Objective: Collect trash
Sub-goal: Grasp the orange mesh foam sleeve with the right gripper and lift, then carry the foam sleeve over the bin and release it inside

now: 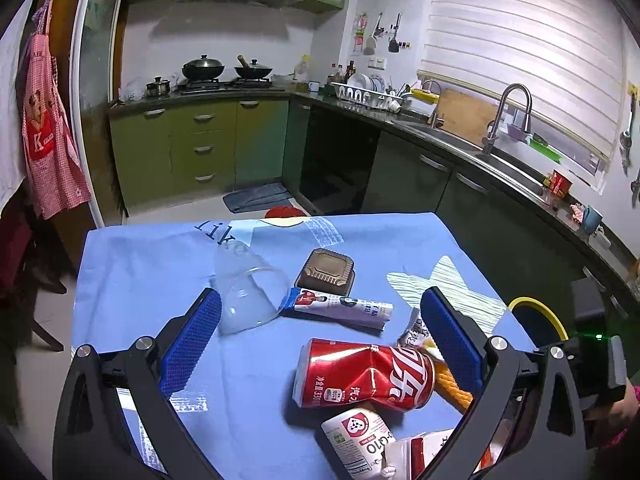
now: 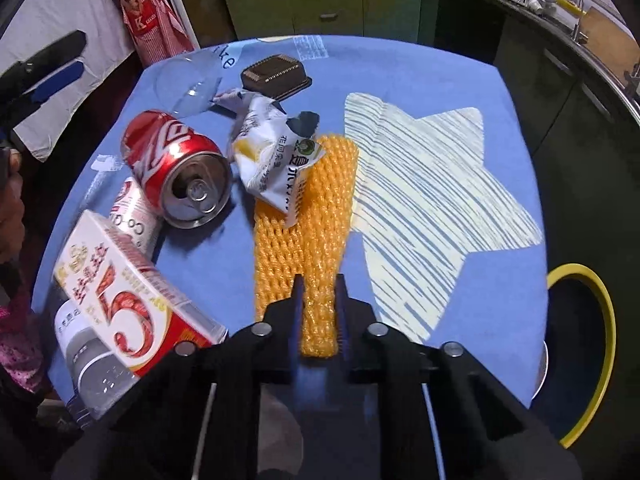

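Observation:
Trash lies scattered on a blue tablecloth (image 2: 400, 64). My right gripper (image 2: 319, 280) is shut on the near end of an orange foam net sleeve (image 2: 316, 216), which lies flat with a crumpled white wrapper (image 2: 272, 152) on its far end. A dented red cola can (image 2: 176, 168) lies to its left, then a white bottle (image 2: 132, 212) and a red-and-white carton (image 2: 132, 304). My left gripper (image 1: 320, 320) hangs open above the table, over the red can (image 1: 360, 376). A clear plastic cup (image 1: 250, 288), a tube (image 1: 344, 306) and a brown tray (image 1: 326, 272) lie beyond.
A bin with a yellow rim (image 2: 588, 344) stands below the table's right edge, also seen as a yellow rim (image 1: 538, 312) in the left view. Kitchen cabinets, a stove (image 1: 224, 80) and a sink (image 1: 460, 136) line the walls. A person's sleeve (image 2: 16, 344) is at the left.

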`<state>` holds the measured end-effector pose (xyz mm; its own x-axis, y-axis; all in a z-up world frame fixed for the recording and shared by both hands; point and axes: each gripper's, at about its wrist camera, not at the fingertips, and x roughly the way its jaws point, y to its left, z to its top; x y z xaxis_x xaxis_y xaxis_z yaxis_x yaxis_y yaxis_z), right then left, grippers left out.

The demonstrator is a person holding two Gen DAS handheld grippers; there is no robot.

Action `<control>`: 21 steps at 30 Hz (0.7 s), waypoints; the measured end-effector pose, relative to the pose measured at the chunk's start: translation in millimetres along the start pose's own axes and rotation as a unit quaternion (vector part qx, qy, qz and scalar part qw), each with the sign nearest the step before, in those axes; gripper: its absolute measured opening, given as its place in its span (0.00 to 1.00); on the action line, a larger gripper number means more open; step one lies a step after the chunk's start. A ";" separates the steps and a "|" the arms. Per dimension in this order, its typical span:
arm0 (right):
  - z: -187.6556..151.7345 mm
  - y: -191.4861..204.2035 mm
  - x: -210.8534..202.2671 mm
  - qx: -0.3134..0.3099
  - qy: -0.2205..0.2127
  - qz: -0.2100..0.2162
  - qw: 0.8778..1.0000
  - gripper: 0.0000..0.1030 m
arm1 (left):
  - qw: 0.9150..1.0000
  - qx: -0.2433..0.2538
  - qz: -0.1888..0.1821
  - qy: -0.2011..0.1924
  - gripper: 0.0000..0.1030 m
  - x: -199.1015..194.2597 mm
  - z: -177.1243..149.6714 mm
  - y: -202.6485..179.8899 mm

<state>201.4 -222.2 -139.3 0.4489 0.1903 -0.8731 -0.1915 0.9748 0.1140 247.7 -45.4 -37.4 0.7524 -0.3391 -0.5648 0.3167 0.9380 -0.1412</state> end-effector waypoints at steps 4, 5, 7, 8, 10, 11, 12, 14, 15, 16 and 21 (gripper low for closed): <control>-8.5 -4.6 -11.4 0.007 0.002 -0.002 1.000 0.12 | 1.000 0.002 -0.002 0.000 0.95 -0.3 -0.8 -3.0; -10.0 -6.2 -13.5 0.010 0.003 -0.001 1.000 0.12 | 1.000 0.002 -0.003 0.000 0.95 -0.6 -0.4 -2.8; -16.2 -11.9 -21.8 0.020 0.006 0.013 1.000 0.12 | 1.000 0.003 -0.002 -0.001 0.95 -1.4 0.2 -3.8; -18.4 -12.9 -25.6 0.021 0.005 0.013 1.000 0.12 | 1.000 0.003 -0.002 -0.002 0.95 -1.7 0.3 -4.3; -24.2 -16.2 -40.4 0.020 -0.008 -0.015 1.000 0.12 | 1.000 0.002 -0.004 -0.002 0.95 -1.4 0.4 -4.7; -26.4 -18.6 -48.4 0.026 -0.014 -0.008 1.000 0.12 | 1.000 0.002 -0.004 -0.001 0.95 -1.4 0.3 -5.3; -27.8 -19.7 -54.1 0.028 -0.020 -0.004 0.999 0.12 | 1.000 0.003 -0.004 -0.001 0.95 -1.6 0.1 -6.3; -31.0 -19.4 -69.6 0.024 -0.038 -0.030 0.999 0.12 | 1.000 0.005 -0.003 0.000 0.95 -1.8 -0.3 -8.3; -31.6 -19.7 -74.2 0.024 -0.042 -0.032 0.998 0.12 | 1.000 0.006 -0.004 0.001 0.95 -1.9 0.0 -9.0; -32.4 -20.5 -79.3 0.026 -0.047 -0.030 0.998 0.12 | 1.000 0.007 -0.005 0.001 0.95 -1.9 -0.3 -10.5; -35.1 -22.5 -99.9 0.033 -0.071 -0.036 0.996 0.12 | 1.000 0.009 -0.005 0.000 0.95 -2.4 0.7 -11.8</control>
<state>130.2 -267.2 -71.3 0.5797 0.1295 -0.8045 -0.0984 0.9912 0.0886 242.6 -55.7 -33.8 0.7484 -0.3489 -0.5641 0.3354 0.9328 -0.1319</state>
